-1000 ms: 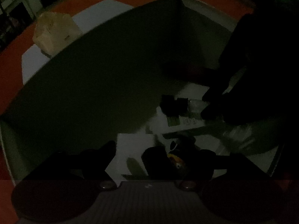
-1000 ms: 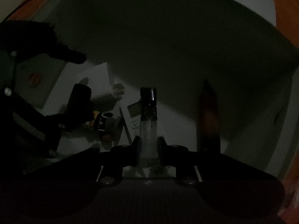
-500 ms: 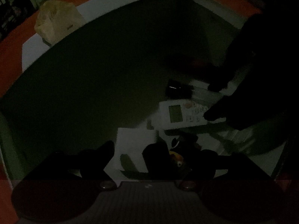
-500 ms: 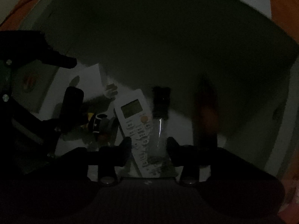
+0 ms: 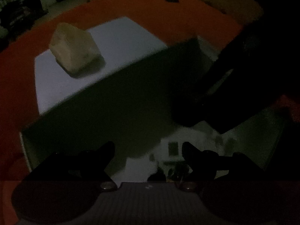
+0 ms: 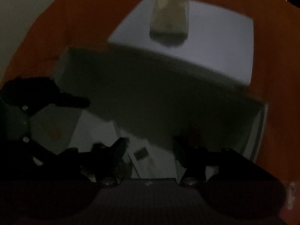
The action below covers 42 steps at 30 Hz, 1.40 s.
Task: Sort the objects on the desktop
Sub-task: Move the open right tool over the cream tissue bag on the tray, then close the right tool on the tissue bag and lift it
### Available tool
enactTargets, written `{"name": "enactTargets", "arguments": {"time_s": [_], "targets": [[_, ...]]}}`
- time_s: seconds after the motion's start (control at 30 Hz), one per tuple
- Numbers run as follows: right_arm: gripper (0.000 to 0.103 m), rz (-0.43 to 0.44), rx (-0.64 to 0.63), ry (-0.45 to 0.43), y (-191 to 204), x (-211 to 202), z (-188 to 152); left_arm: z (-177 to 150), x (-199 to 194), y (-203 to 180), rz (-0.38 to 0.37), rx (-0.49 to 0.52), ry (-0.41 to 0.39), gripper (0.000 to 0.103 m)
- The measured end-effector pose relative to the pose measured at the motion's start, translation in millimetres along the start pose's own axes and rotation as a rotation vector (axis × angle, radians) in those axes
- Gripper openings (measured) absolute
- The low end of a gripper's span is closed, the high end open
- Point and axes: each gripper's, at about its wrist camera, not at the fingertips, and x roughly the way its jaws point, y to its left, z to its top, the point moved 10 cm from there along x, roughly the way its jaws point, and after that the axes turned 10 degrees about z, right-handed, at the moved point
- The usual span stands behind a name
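The frames are very dark. An open white box with a shadowed inner wall (image 5: 112,103) (image 6: 159,93) holds the sorted items. A white remote (image 5: 173,148) (image 6: 144,155) with a small screen lies on its floor, beside a white card (image 5: 135,168) and a blurred dark toy (image 5: 178,168). My left gripper (image 5: 148,150) hangs open above the box floor, holding nothing. My right gripper (image 6: 150,147) is open too, with the remote showing between its fingers. I cannot make out the small bottle now.
The box stands on an orange table (image 5: 168,18) (image 6: 75,28). Behind it lies a flat white lid (image 5: 121,43) (image 6: 215,46) with a beige bag (image 5: 75,50) (image 6: 168,18) on it. Each gripper shows as a black silhouette in the other's view.
My right gripper opened and let go of the small black-capped bottle beside the remote. Both grippers have since risen and drawn back, so more of the table and lid shows.
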Motion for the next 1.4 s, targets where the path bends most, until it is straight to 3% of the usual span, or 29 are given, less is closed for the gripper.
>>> {"name": "enactTargets", "arguments": {"time_s": [0.37,0.57,0.83,1.4], "targets": [[0.061,0.048,0.107,-0.115,-6.5,-21.0,58.0,56.1,-14.2,45.1,0.021,-0.125,-0.073,0.078],[0.062,0.041,0.13,-0.169,-17.3,-26.1,88.1,78.9,-6.2,68.3,0.057,-0.144,-0.092,0.08],[0.066,0.082,0.212,-0.217,-33.2,-13.0,131.3,96.1,19.8,101.8,0.099,-0.224,-0.079,0.08],[0.066,0.009,0.291,-0.282,-71.1,27.8,189.7,111.1,65.7,142.7,0.183,-0.275,-0.029,0.08]]}}
